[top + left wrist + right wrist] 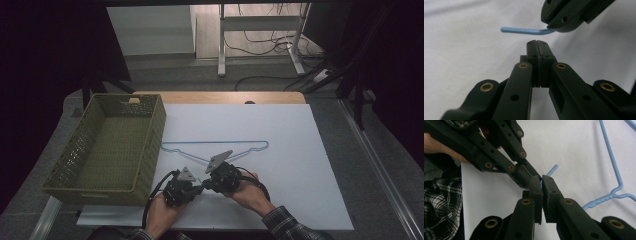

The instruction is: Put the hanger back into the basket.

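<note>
— So, where's the hanger [220,146]?
— Flat on the counter [300,165]; right gripper [541,181] clenches its hook, left gripper [538,44] is clenched empty beside it.
— Advice?
— Reopen left, bite the wire squarely.

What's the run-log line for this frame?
right tongs: shut on hanger hook | left tongs: shut, empty, beside hook tip | basket: empty

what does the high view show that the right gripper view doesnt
High view: the green basket at the sheet's left, the wooden table edge and the floor cables behind. Right gripper view: the right gripper shut on the hook end of the blue wire hanger, with the left gripper meeting it, and a plaid sleeve. Both: the hanger, both grippers, the white sheet.
</note>
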### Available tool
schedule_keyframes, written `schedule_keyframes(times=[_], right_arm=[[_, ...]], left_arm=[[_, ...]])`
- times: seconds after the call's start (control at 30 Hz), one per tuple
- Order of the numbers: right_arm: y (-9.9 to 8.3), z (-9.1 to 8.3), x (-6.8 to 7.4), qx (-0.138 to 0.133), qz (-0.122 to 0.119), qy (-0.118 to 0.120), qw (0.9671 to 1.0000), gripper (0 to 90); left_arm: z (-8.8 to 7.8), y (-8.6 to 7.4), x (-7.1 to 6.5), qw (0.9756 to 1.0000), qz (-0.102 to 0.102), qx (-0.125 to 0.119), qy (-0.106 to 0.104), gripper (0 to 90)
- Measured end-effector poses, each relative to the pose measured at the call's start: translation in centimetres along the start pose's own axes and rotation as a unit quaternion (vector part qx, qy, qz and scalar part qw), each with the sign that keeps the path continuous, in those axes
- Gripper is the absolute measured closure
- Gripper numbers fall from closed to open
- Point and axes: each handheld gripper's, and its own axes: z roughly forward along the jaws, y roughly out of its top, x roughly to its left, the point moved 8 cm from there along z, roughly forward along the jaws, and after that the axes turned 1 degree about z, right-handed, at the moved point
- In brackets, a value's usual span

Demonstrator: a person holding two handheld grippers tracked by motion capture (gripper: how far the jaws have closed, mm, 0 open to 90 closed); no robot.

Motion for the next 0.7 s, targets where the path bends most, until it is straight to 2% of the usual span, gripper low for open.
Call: schedule_keyframes(times=[0.03, 0.13, 0.23, 0.4, 0.6, 0.63, 0.67, 0.7], right_arm=[[0.0, 0.0, 0.0, 0.0, 0.0, 0.0, 1.0, 86.0], [0.0, 0.1, 0.0, 0.001, -0.001, 0.0, 1.0, 86.0], [0.0, 0.1, 0.1, 0.0, 0.001, 0.001, 1.0, 86.0], [-0.1, 0.2, 0.1, 0.003, -0.001, 0.003, 1.0, 85.7], [-0.3, 0.4, 0.1, 0.005, 0.005, 0.007, 0.9999, 84.8], [-0.2, 0.2, -0.1, -0.001, 0.006, 0.006, 1.0, 80.2], [-0.2, 0.2, -0.1, -0.001, 0.006, 0.006, 1.0, 80.2], [0.1, -0.5, -0.5, -0.008, 0.008, -0.003, 0.9999, 75.6]], left_arm=[[0.3, 0.1, -0.1, 1.0, 0.0, -0.009, -0.003, 89.4], [0.6, 0.2, -0.1, 0.9999, 0.006, -0.014, 0.004, 89.5], [1.2, 0.1, -0.2, 0.9998, 0.006, -0.019, 0.0, 89.5], [1.4, 0.2, 0.0, 0.9993, 0.008, -0.033, 0.016, 89.4], [1.6, 0.2, 0.1, 0.9993, 0.006, -0.033, 0.016, 89.4], [1.6, 0.2, 0.1, 0.9993, 0.007, -0.033, 0.016, 89.4], [1.6, 0.2, 0.1, 0.9993, 0.007, -0.033, 0.016, 89.3], [1.6, 0.2, 0.1, 0.9993, 0.003, -0.035, 0.014, 89.3]])
